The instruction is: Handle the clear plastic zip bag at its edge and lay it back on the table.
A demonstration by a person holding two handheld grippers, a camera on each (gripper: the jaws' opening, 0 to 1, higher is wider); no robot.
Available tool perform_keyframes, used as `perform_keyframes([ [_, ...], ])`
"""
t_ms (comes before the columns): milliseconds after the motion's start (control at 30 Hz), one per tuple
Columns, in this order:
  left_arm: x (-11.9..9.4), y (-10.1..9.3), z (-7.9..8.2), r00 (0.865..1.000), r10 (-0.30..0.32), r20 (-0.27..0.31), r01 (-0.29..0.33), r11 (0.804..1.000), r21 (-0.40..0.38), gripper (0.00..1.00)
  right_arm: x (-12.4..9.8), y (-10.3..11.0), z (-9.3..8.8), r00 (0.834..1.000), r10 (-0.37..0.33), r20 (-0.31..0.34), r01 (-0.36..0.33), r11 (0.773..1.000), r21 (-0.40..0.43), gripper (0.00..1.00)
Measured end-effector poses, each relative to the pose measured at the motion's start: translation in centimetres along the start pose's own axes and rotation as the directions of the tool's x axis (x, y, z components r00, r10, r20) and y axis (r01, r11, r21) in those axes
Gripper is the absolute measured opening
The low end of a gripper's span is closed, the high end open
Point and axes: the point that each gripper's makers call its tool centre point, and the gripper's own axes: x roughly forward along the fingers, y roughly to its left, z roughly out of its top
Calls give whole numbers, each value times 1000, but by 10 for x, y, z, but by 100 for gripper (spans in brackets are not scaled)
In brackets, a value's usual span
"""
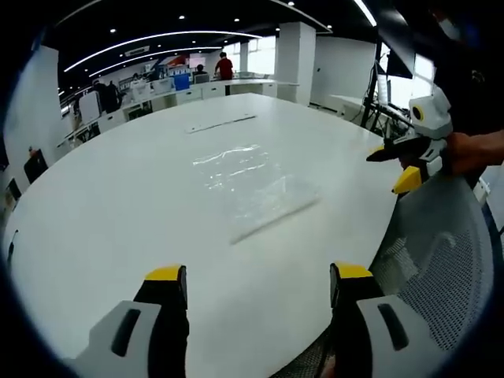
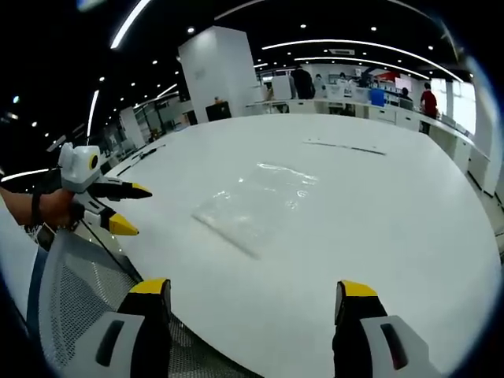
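Clear plastic zip bag (image 1: 253,189) (image 2: 260,203): lies flat on white table (image 1: 118,213) (image 2: 394,220), mid-surface, crumpled, nothing touching it. One long bag edge faces the near table rim; bare table on all sides of bag.

Left gripper (image 1: 257,287): jaws spread wide, empty, held over near table edge, well short of bag. Also seen in right gripper view (image 2: 126,209) at left, off the table rim, jaws parted, hand (image 2: 55,206) on it.

Right gripper (image 2: 250,303): jaws apart, empty, over near edge. In left gripper view (image 1: 394,165) at right, beyond rim, jaws parted.

Mesh chair back (image 1: 441,260) (image 2: 71,291) w/ grey weave sits btw grippers at the rim.

Thin dark strip (image 1: 222,124) (image 2: 345,146) lies on far table, well apart from bag.
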Motion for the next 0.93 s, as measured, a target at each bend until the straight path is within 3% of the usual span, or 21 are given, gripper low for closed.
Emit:
perform_keyframes([
  [933,-1,6,8,999,12,34,-10,999,-33,74,2,0,-3,1000,2,12,-2,1000,1,88],
])
